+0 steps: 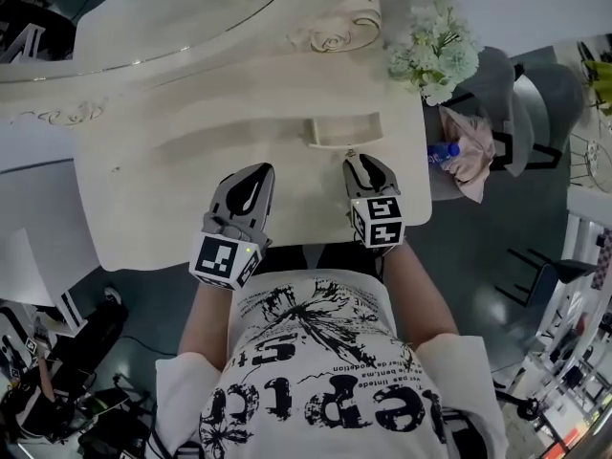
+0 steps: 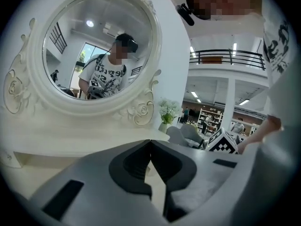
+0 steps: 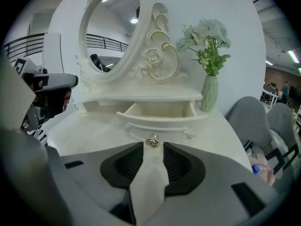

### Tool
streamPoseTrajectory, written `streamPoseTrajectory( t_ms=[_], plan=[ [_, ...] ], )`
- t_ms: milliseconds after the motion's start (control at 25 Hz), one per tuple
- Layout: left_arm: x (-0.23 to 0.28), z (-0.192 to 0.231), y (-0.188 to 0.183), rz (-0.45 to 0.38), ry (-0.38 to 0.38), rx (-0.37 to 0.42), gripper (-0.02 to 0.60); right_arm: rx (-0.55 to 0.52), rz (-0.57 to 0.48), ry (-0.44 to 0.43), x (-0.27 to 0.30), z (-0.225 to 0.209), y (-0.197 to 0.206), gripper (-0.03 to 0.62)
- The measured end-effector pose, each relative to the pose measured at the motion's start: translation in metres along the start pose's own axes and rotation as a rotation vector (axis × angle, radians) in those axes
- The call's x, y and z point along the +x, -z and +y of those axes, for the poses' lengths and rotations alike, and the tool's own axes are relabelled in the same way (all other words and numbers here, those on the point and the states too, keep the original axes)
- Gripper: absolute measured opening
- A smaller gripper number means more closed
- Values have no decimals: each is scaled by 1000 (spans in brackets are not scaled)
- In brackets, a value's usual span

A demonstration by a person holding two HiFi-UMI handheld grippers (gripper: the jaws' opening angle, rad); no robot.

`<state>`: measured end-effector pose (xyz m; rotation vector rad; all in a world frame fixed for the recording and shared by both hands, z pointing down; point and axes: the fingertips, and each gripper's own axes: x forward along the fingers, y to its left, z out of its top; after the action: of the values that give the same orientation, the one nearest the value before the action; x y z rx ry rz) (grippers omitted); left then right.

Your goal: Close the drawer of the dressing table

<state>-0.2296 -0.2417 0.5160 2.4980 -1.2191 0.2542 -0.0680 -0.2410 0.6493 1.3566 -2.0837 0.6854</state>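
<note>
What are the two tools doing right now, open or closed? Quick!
Left tool: closed, holding nothing.
Right tool: open, empty, with the drawer knob just in front of it.

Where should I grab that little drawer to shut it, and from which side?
Take the small metal knob in the middle of the drawer front. It sticks out toward you, and the drawer is pulled straight out, so come from the front, jaws either side. The open right gripper faces it.
</note>
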Motion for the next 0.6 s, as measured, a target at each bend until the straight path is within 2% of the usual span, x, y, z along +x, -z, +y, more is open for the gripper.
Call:
streamPoseTrajectory(
  t_ms=[200, 600],
  plan=[
    [3, 3, 2, 8, 8, 1, 18, 69, 11, 8, 10, -2, -3, 126],
    [9, 14, -6, 7, 14, 4, 18, 75, 45, -16, 15, 0, -3, 109]
  ],
)
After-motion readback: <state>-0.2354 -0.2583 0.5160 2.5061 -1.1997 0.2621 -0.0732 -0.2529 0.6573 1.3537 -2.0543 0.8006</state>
